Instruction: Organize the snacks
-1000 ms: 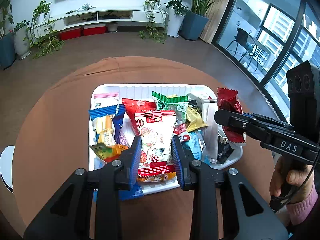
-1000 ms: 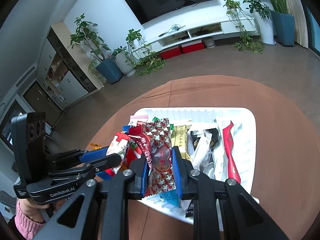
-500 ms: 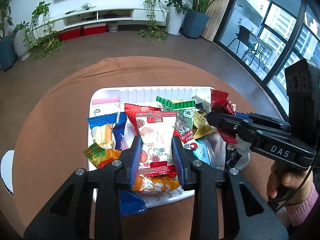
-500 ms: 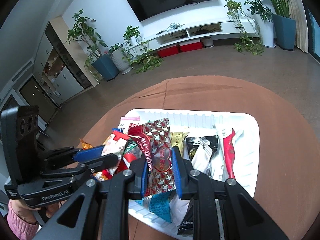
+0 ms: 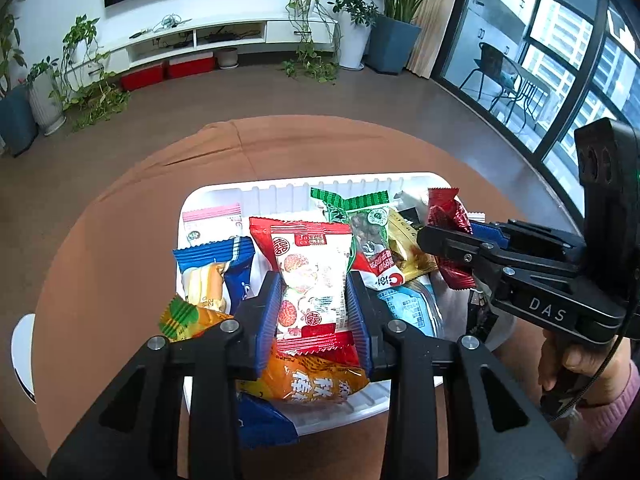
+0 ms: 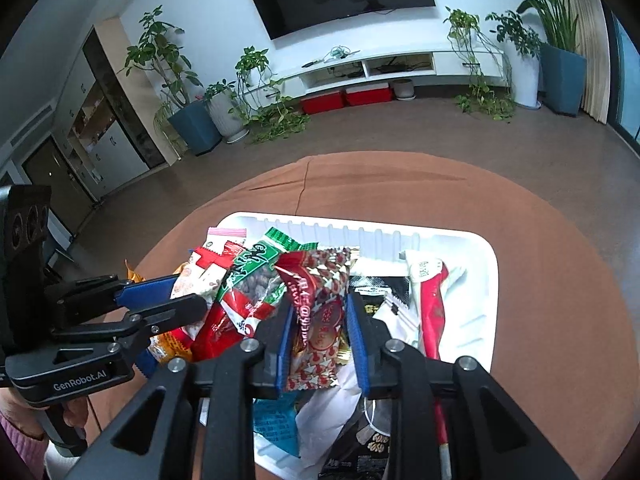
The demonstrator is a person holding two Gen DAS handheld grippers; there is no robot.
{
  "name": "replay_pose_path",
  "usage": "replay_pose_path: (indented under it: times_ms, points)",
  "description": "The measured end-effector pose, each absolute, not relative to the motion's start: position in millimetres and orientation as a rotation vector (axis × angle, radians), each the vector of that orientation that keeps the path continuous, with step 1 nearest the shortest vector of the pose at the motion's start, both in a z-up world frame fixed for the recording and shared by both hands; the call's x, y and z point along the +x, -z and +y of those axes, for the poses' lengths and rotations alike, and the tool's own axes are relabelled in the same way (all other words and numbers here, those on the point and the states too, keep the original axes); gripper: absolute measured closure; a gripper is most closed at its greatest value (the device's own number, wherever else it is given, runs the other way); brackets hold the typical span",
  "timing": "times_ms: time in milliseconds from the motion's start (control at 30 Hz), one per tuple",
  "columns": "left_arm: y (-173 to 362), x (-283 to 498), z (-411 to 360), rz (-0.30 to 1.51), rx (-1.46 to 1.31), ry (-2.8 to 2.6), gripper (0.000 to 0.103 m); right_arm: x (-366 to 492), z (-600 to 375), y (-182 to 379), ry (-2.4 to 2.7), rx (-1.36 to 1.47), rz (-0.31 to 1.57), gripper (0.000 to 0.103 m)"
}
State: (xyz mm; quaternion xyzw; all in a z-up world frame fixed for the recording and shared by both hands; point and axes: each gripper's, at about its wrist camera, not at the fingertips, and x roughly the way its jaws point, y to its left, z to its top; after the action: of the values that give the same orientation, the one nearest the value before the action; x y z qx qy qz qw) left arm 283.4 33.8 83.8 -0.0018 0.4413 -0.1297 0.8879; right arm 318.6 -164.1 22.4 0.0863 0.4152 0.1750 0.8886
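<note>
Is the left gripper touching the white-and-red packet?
Touching. The left wrist view shows the left gripper with both blue fingers pressed against the white-and-red packet.

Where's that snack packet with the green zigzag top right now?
In the left wrist view, the green-topped packet lies in the white tray, toward its far side, just right of the red-and-white packet.

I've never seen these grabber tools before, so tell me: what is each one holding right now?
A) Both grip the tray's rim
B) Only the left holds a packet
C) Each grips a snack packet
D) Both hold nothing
C: the left gripper clamps a red-and-white packet, and the right gripper clamps a dark red patterned packet.
</note>
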Motion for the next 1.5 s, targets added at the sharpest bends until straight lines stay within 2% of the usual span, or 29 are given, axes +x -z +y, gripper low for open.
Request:
replay_pose_path:
  times_ms: [100, 400, 567, 900, 967, 1100, 1200, 1267, 1367, 1500]
  points:
    - [-85, 283, 32, 0.909, 0.003, 0.267, 0.064, 318, -165, -21, -0.354, 0.164, 0.862, 0.070]
    - [-89, 282, 33, 0.895, 0.007, 0.256, 0.063, 318, -171, -15, -0.334, 0.125, 0.866, 0.069]
    - [-94, 278, 35, 0.878, -0.001, 0.253, 0.061, 316, -174, -21, -0.338, 0.131, 0.839, 0.057]
    - [-102, 270, 34, 0.853, -0.011, 0.250, 0.056, 306, -174, -38, -0.341, 0.124, 0.778, 0.051]
    - [-102, 267, 34, 0.848, -0.016, 0.249, 0.049, 303, -174, -42, -0.345, 0.125, 0.766, 0.049]
    - [-107, 261, 34, 0.832, -0.037, 0.250, 0.044, 296, -174, -51, -0.351, 0.132, 0.747, 0.043]
    - [-113, 253, 33, 0.814, -0.044, 0.250, 0.029, 288, -175, -56, -0.356, 0.140, 0.728, 0.034]
    - [-116, 249, 32, 0.803, -0.051, 0.253, 0.018, 283, -175, -61, -0.359, 0.144, 0.716, 0.032]
    - [-121, 238, 29, 0.786, -0.053, 0.256, 0.011, 273, -177, -68, -0.365, 0.154, 0.695, 0.024]
    - [-127, 221, 23, 0.759, -0.041, 0.257, 0.010, 253, -178, -81, -0.366, 0.162, 0.646, 0.013]
